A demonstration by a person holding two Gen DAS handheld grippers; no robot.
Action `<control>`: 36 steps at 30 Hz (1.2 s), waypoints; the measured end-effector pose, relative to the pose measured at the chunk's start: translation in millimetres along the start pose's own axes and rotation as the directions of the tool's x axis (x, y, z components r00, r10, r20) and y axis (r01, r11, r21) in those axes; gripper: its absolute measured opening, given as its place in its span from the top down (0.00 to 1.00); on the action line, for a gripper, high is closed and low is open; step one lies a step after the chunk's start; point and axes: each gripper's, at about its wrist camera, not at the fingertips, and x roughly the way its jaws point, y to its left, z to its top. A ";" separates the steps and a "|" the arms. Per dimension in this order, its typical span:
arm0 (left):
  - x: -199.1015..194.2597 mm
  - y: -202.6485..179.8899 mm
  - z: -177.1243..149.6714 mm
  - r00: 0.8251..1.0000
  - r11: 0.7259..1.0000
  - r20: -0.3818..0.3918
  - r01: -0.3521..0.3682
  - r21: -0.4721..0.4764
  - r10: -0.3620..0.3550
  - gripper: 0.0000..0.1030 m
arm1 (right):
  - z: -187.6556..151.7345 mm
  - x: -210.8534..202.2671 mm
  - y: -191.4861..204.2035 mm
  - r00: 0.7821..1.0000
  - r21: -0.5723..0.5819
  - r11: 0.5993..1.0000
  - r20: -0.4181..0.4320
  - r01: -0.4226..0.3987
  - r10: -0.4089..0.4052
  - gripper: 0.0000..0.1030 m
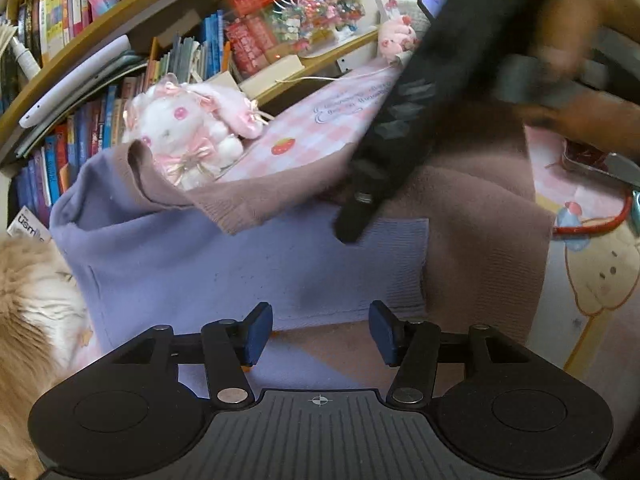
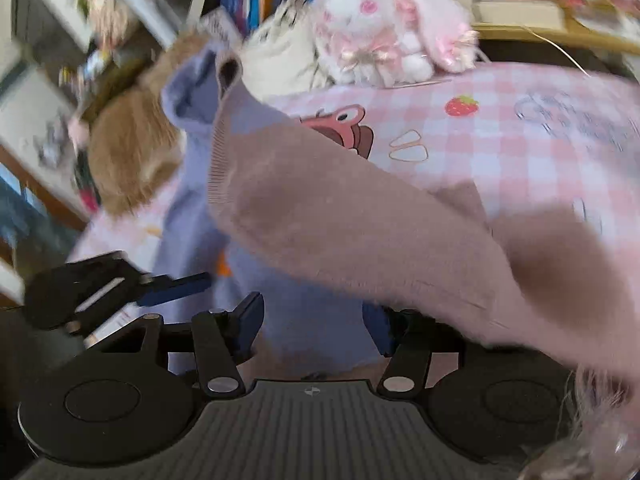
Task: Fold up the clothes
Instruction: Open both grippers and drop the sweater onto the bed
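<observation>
A soft, fuzzy knit sweater in lavender and dusty mauve panels [image 1: 248,256] with ribbed cuffs and hem lies spread over a pink-and-white checked cloth printed with strawberries [image 1: 316,136] that covers the table. In the left wrist view the left gripper [image 1: 320,334], black with blue rubbery pads, stands with its fingers spread and empty, just above the sweater's lavender panel near its ribbed hem. The right gripper [image 2: 316,328] shows its own blue pads wide apart too; a mauve sleeve [image 2: 360,216] drapes across its right side, hiding that fingertip, so whether any fabric is caught there cannot be told. A fluffy white-and-pink plush rabbit with satin bows [image 1: 192,128] sits at the far table edge beyond the sweater, before wooden shelves of books [image 1: 80,128]. Long ginger fur [image 1: 32,300] lies to the left.
</observation>
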 end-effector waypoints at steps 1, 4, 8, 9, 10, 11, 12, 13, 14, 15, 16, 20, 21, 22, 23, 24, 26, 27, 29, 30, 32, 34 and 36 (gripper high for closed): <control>-1.3 -1.7 1.6 1.000 1.000 0.001 -0.002 -0.007 0.002 0.47 | 13.8 2.1 -3.4 0.999 -0.043 0.998 0.014 0.043 -0.042 0.53; -4.5 -6.4 4.7 1.000 1.000 0.000 -0.012 -0.016 0.012 0.42 | 66.7 -7.5 -7.7 0.935 -0.099 0.956 0.260 0.275 -0.242 0.67; -6.9 -11.1 7.2 0.999 0.999 -0.005 -0.033 0.003 0.033 0.40 | 99.8 -38.3 -8.0 0.826 -0.023 0.953 0.506 0.301 -0.249 0.57; -6.3 -12.9 7.6 0.999 0.999 -0.004 -0.036 0.015 0.036 0.40 | 97.4 -44.5 -8.5 0.828 -0.009 0.967 0.518 0.255 -0.213 0.57; -5.7 -14.8 7.9 0.999 0.999 -0.004 -0.039 0.026 0.039 0.40 | 93.7 -48.9 -9.3 0.833 -0.001 0.977 0.524 0.212 -0.180 0.57; -3.5 -16.8 8.8 0.999 0.998 -0.004 -0.038 0.041 0.038 0.40 | 86.7 -50.4 -10.1 0.842 -0.002 0.984 0.517 0.181 -0.154 0.56; -1.3 -18.9 9.7 0.999 0.998 -0.004 -0.036 0.056 0.037 0.40 | 76.6 -50.7 -9.8 0.851 -0.004 0.987 0.507 0.164 -0.139 0.56; 0.6 -20.5 10.7 0.999 0.997 -0.003 -0.032 0.071 0.032 0.40 | 64.7 -50.5 -9.6 0.860 0.004 0.987 0.491 0.160 -0.141 0.56; 2.2 -22.3 11.2 1.000 0.996 -0.001 -0.028 0.089 0.028 0.40 | 52.6 -50.0 -10.5 0.869 0.020 0.987 0.472 0.160 -0.150 0.56; 4.6 -25.1 11.9 1.000 0.993 0.003 -0.024 0.114 0.024 0.40 | 39.7 -49.4 -12.0 0.880 0.043 0.987 0.449 0.156 -0.158 0.56; 7.5 -27.7 13.4 1.000 0.990 0.004 -0.022 0.139 0.022 0.40 | 25.6 -48.5 -14.3 0.893 0.075 0.986 0.419 0.146 -0.164 0.56; 21.2 -39.4 17.4 0.999 0.971 0.013 -0.036 0.235 0.034 0.40 | -34.0 -46.5 -19.6 0.930 0.180 0.971 0.301 0.160 -0.209 0.56; 25.0 -42.6 18.0 0.999 0.966 0.015 -0.042 0.256 0.040 0.40 | -46.5 -46.7 -20.0 0.936 0.192 0.967 0.276 0.169 -0.218 0.56; 28.8 -45.7 18.6 0.999 0.960 0.017 -0.049 0.276 0.046 0.40 | -56.5 -46.1 -20.0 0.941 0.201 0.964 0.253 0.176 -0.225 0.56; 30.2 -46.5 18.6 0.998 0.957 0.028 -0.058 0.284 0.053 0.40 | -63.5 -44.6 -19.5 0.945 0.205 0.962 0.233 0.182 -0.229 0.57; 31.5 -47.2 18.6 0.997 0.954 0.040 -0.068 0.291 0.059 0.40 | -70.4 -43.1 -19.0 0.949 0.210 0.959 0.214 0.189 -0.233 0.57; 32.7 -45.9 19.3 0.997 0.956 0.042 -0.076 0.283 0.067 0.40 | -84.3 -40.1 -18.0 0.955 0.217 0.955 0.174 0.202 -0.241 0.57; 32.7 -45.2 18.9 0.996 0.957 0.045 -0.083 0.279 0.073 0.40 | -89.8 -38.3 -16.6 0.955 0.209 0.954 0.158 0.214 -0.249 0.57; 32.3 -43.6 18.0 0.996 0.959 0.044 -0.088 0.270 0.079 0.40 | -93.9 -35.4 -12.2 0.952 0.167 0.955 0.146 0.245 -0.270 0.59; 32.7 -41.2 17.8 0.996 0.962 0.038 -0.086 0.258 0.079 0.40 | -95.2 -34.1 -10.2 0.950 0.146 0.955 0.142 0.258 -0.278 0.59; 33.7 -36.5 17.5 0.997 0.969 0.026 -0.082 0.235 0.078 0.41 | -94.0 -31.5 -7.9 0.944 0.108 0.952 0.136 0.286 -0.299 0.66; 34.6 -31.7 17.1 0.997 0.974 0.014 -0.078 0.211 0.077 0.43 | -93.5 -30.0 -6.6 0.940 0.079 0.949 0.137 0.304 -0.313 0.71; 35.6 -26.9 16.8 0.997 0.980 0.002 -0.074 0.187 0.075 0.53 | -93.9 -28.9 -5.4 0.936 0.053 0.946 0.141 0.319 -0.323 0.72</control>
